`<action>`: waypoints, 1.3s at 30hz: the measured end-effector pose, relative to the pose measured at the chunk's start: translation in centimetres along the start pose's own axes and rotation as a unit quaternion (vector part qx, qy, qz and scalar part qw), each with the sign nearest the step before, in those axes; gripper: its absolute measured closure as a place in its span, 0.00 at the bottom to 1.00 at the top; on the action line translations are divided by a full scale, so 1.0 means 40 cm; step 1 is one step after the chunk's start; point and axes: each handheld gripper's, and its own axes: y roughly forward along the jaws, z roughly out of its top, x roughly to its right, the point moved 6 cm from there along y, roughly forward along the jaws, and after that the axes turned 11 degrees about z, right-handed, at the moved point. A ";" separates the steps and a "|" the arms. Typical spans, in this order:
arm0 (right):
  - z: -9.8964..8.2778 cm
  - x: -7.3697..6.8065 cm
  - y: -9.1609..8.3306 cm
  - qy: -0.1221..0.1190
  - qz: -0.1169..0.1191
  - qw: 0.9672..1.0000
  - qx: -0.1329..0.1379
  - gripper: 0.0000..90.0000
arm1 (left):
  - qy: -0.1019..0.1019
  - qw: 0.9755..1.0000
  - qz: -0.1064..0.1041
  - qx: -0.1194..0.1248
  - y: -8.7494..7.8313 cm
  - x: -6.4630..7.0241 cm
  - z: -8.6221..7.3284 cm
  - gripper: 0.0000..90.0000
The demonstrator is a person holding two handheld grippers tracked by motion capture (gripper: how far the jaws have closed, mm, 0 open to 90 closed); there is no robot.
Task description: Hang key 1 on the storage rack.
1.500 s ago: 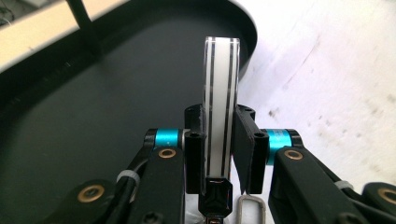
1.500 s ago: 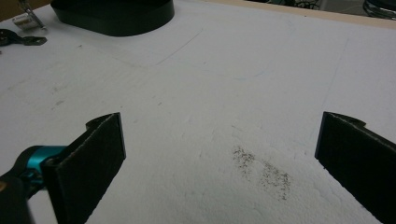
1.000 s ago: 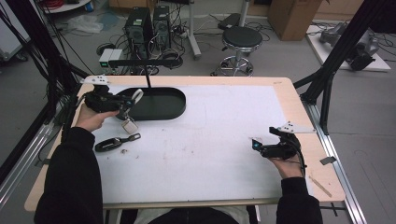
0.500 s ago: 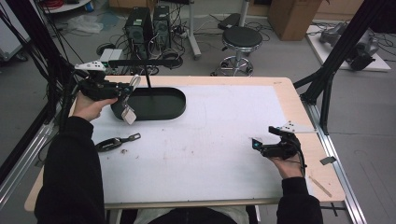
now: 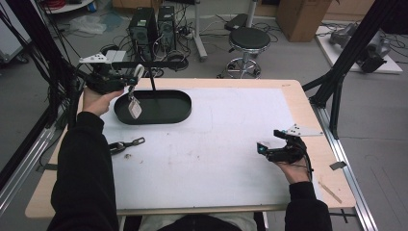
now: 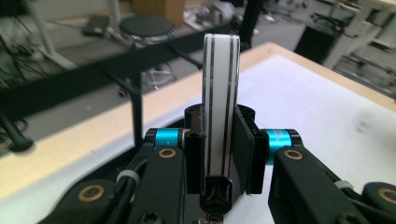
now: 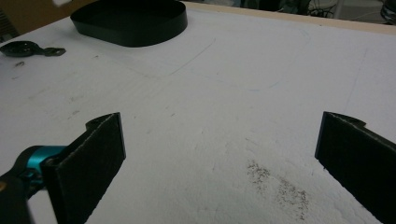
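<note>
Left gripper (image 5: 129, 83) jaws clench the light, stiff white strap (image 6: 221, 93) edge-on; its tag (image 5: 135, 108) dangles; right gripper (image 5: 269, 150) gapes, idle.

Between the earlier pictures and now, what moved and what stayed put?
The left claw has risen and drawn toward the table's far left edge, carrying the white strap clamped between its jaws; the tag dangling from it now hangs over the black tray's left end rather than lower over it. The right claw kept still, jaws open. The black tool on the white mat and the tray did not move.
</note>
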 end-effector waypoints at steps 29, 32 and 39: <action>-0.010 0.001 0.004 -0.003 -0.008 1.000 -0.012 0.01 | 0.014 0.998 0.051 0.045 0.068 -0.056 0.151 0.84; -0.012 0.000 0.003 -0.002 -0.006 1.000 -0.013 0.01 | 0.016 0.998 0.051 0.037 0.079 -0.058 0.152 0.84; -0.009 -0.002 -0.005 0.006 0.000 1.000 -0.002 0.01 | 0.009 0.998 0.057 0.027 0.104 -0.066 0.153 0.84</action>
